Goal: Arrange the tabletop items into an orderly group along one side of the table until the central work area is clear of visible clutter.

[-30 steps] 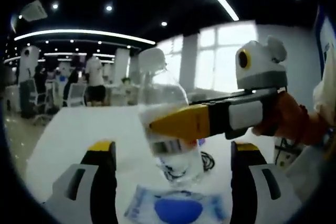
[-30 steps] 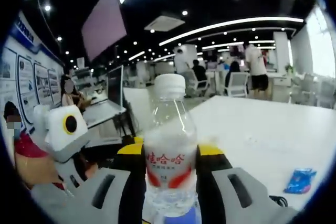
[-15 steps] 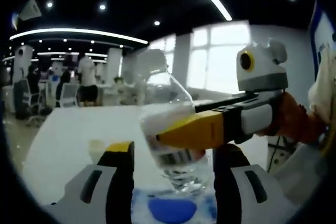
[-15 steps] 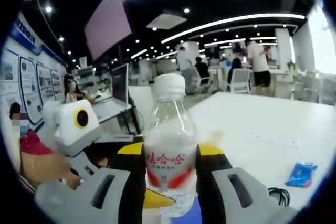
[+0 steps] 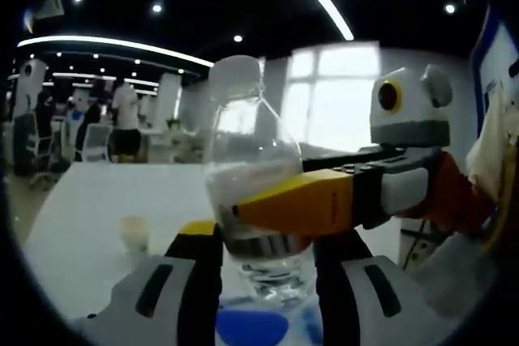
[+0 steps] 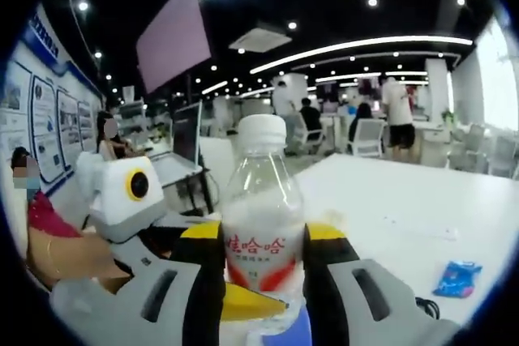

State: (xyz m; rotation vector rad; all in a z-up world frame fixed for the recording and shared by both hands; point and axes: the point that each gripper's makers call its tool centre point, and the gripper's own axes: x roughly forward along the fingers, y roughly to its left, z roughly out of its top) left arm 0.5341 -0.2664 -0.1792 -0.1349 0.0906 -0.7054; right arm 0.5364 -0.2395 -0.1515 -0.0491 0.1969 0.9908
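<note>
A clear water bottle [image 6: 263, 200] with a white cap and a red-lettered label stands upright between my right gripper's [image 6: 263, 232] jaws, which are shut on its middle. In the left gripper view the same bottle [image 5: 243, 143] is held from the right, with a yellow fingertip [image 5: 300, 200] of the right gripper across its label. My left gripper [image 5: 268, 237] has its jaws pressed in on both sides of the bottle's base. One of its yellow fingertips [image 6: 251, 301] crosses under the label in the right gripper view.
The white table [image 5: 81, 216] runs away below. A blue packet [image 5: 251, 330] lies under the bottle, and a small pale cup [image 5: 134, 232] stands to the left. Another blue packet [image 6: 456, 278] and a black cable [image 6: 426, 305] lie on the table. People and chairs are far behind.
My left gripper's jaws have drawn in from wide apart to the bottle's base. The right gripper has stayed shut on the bottle throughout.
</note>
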